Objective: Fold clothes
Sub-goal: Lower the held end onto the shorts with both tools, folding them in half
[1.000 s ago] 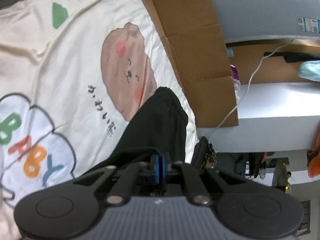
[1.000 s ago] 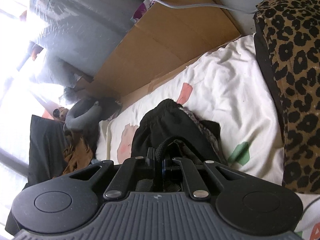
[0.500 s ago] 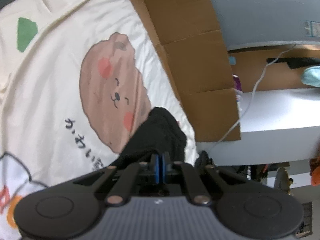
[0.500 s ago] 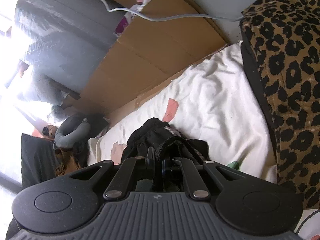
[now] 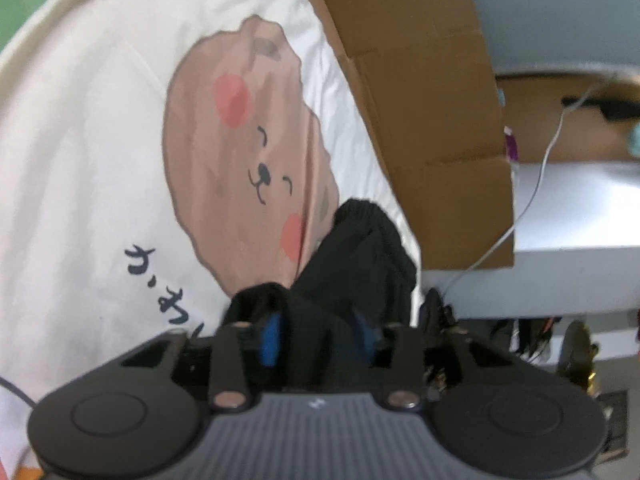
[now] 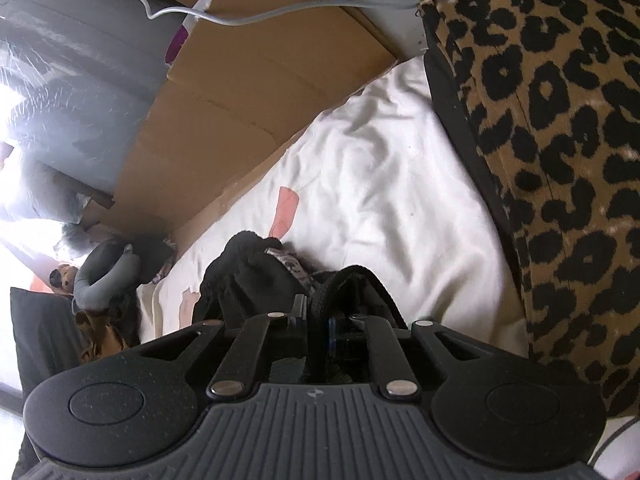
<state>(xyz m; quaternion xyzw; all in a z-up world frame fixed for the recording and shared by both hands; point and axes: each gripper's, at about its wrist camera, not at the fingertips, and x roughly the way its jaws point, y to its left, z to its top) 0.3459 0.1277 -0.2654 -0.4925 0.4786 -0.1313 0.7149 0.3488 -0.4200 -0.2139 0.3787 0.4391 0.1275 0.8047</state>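
- Left gripper [image 5: 316,334] — jaws just opened, blue pads [image 5: 269,336] apart; black garment [image 5: 352,256] lies loose between them, trailing toward 12 o'clock over the cream bedsheet [image 5: 100,140].
- Right gripper [image 6: 318,330] — jaws just parting slightly; the garment's black edge [image 6: 316,312] sits between them; grip uncertain; leopard-print cushion [image 6: 560,140] at 2 o'clock.

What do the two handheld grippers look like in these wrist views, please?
Both look alike. The left gripper has a ribbed grey body, two round black discs at its sides, black link bars with silver rivets, and blue pads on its fingers. The right gripper has the same build; little of its blue pads shows. No hands, sleeves or gripper cables appear.
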